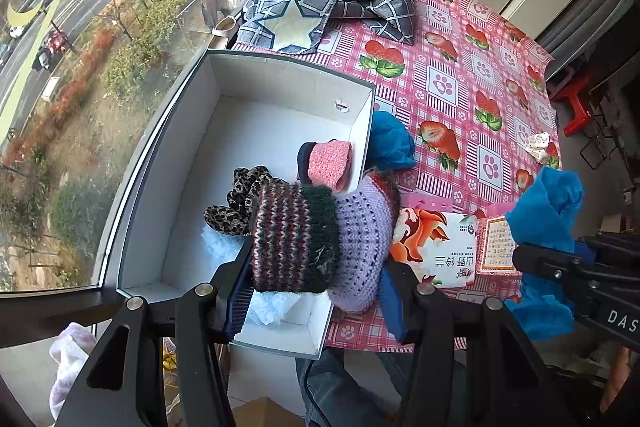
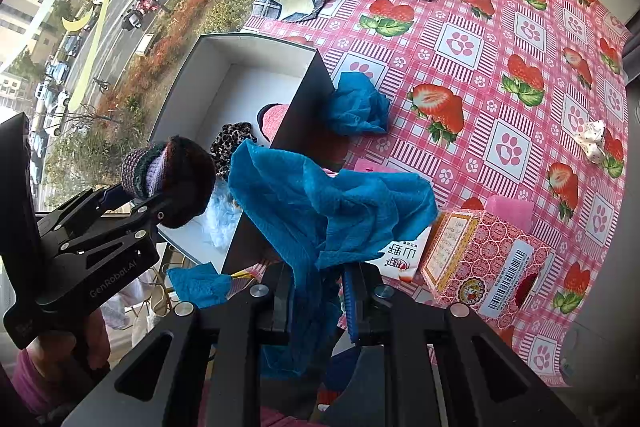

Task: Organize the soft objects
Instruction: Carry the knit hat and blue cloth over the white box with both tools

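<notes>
Faintly, "GenRobot.AI" on left gripper [image 2: 154,201] clamping knitted roll [image 1: 316,239], right gripper [image 2: 318,301] pinching blue cloth [image 2: 332,211].

— Showing dark red, white and green stripes over lilac on the knitted hat [image 1: 316,239]; glowing bright blue on the cloth [image 2: 332,211].

— Wearing pink check with strawberries and paw prints on the tablecloth [image 1: 460,75]; showing leopard spots on the scrunchie [image 1: 236,199], white inside the box [image 1: 256,131].

left gripper [image 2: 132,195]: "GenRobot.AI" | right gripper [image 1: 576,263]: "DAS"
</notes>
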Demonstrator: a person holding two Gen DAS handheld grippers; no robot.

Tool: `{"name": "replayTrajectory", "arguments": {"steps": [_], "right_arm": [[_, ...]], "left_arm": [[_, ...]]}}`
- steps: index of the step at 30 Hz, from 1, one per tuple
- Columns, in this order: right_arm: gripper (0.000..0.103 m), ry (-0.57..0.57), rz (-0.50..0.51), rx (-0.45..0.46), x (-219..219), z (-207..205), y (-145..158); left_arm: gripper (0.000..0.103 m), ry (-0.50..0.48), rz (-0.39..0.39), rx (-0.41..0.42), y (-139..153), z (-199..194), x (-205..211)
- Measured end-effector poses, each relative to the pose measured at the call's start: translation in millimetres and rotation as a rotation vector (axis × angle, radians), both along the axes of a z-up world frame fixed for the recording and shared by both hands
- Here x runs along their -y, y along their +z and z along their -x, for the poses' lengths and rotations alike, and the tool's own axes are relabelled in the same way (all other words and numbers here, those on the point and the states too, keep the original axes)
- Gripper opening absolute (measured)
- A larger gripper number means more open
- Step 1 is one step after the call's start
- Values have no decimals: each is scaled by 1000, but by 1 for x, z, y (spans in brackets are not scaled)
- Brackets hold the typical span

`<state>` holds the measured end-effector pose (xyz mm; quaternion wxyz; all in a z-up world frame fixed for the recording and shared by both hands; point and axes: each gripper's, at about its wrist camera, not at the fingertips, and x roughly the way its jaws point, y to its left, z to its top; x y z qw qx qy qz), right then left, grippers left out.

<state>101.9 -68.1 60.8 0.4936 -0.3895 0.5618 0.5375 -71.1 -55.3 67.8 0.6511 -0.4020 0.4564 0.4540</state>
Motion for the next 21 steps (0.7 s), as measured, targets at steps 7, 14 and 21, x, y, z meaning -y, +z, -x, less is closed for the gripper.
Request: {"name": "replayTrajectory", "arguments": {"steps": [7, 14, 21], "right_arm": [[19, -2, 1, 0, -1, 0, 0], [19, 1, 3, 0, -1, 0, -1], [19, 6, 7, 2, -3, 5, -2]], "left_arm": [[58, -1, -1, 1, 0, 0, 0], [58, 3, 0, 1, -1, 2, -1], [58, 21, 4, 4, -2, 11, -3]]}}
